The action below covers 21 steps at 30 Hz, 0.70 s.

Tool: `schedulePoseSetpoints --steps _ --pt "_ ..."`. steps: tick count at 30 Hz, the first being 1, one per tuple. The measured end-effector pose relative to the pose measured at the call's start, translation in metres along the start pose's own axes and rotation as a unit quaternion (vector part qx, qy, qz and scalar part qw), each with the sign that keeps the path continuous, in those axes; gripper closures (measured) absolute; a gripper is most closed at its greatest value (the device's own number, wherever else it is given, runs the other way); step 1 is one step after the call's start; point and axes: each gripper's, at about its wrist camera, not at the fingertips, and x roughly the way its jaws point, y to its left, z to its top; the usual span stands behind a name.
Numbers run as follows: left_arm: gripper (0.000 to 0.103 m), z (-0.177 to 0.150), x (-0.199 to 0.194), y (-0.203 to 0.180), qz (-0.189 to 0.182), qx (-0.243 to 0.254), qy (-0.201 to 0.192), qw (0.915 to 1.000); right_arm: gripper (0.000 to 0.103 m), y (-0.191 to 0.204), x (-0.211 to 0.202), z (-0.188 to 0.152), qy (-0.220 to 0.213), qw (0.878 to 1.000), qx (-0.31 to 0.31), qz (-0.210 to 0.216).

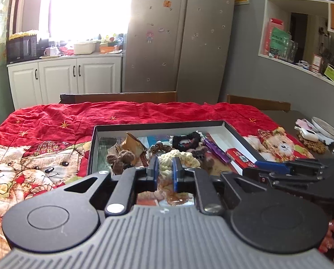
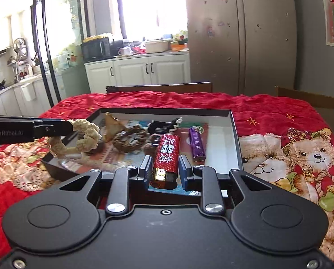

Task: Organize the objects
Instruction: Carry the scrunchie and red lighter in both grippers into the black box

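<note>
The left tongs pinch the fluffy cream hair tie. The right tongs squeeze the red lighter. Both hang over the box. Lift slowly, keep squeezing, then sort them.

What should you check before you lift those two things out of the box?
1. Left tool shut on the cream fluffy scrunchie: ok.
2. Right tool clamping the red patterned lighter: ok.
3. Scrunchie free of the brown scrunchie: cannot tell.
4. Purple lighter apart from the red one: ok.
5. Black shallow box's wall clear of the right tool: cannot tell.
</note>
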Motion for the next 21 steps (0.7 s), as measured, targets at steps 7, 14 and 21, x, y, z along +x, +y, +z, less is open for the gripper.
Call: schedulePoseSetpoints --steps 7,14,21 --pt "0.088 -0.002 0.031 0.001 0.018 -0.003 0.016 0.9997 0.079 -0.002 0.032 0.000 0.010 1.000 -0.009 -0.017" --pt "0.088 -0.010 0.055 0.007 0.033 -0.007 0.037 0.9987 0.079 -0.002 0.054 -0.006 0.026 0.999 -0.014 -0.031" --pt "0.088 -0.013 0.065 0.007 0.028 -0.008 0.044 0.9986 0.079 -0.003 0.063 -0.010 0.033 0.999 -0.017 -0.031"
